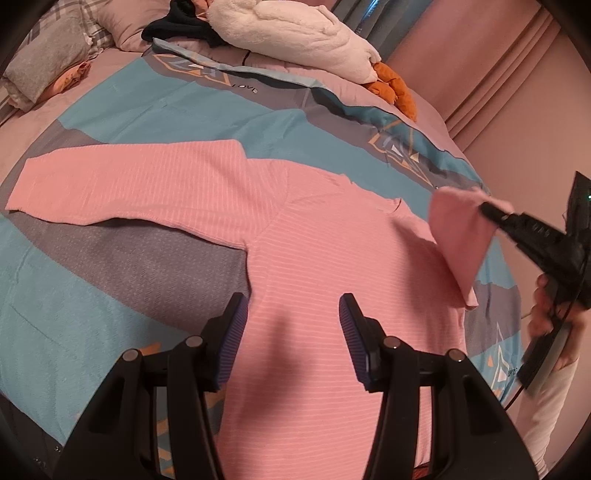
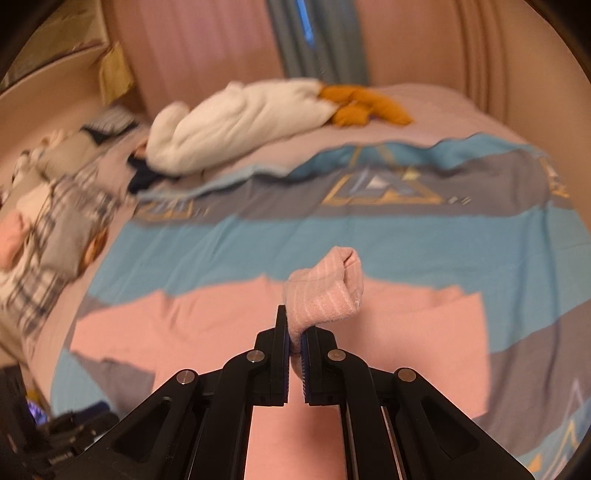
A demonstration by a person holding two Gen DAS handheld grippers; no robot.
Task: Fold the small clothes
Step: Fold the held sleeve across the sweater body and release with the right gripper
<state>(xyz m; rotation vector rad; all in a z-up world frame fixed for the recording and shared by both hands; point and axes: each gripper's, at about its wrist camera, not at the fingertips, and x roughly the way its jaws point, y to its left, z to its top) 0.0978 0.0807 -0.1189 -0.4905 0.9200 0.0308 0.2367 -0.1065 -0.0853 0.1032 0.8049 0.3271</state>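
Observation:
A pink striped long-sleeved top (image 1: 325, 266) lies spread flat on the bed, one sleeve (image 1: 122, 184) stretched out to the left. My left gripper (image 1: 291, 314) is open and empty, hovering just above the top's body. My right gripper (image 2: 295, 332) is shut on the cuff of the other sleeve (image 2: 325, 291) and holds it lifted above the top; in the left wrist view it shows at the right (image 1: 491, 212) with the pink sleeve (image 1: 458, 236) hanging from it.
A blue and grey patterned sheet (image 1: 147, 110) covers the bed under the top. A white plush toy with orange feet (image 1: 295, 33) and dark clothes (image 1: 173, 26) lie at the far side. Plaid pillows (image 1: 44, 55) are at the far left.

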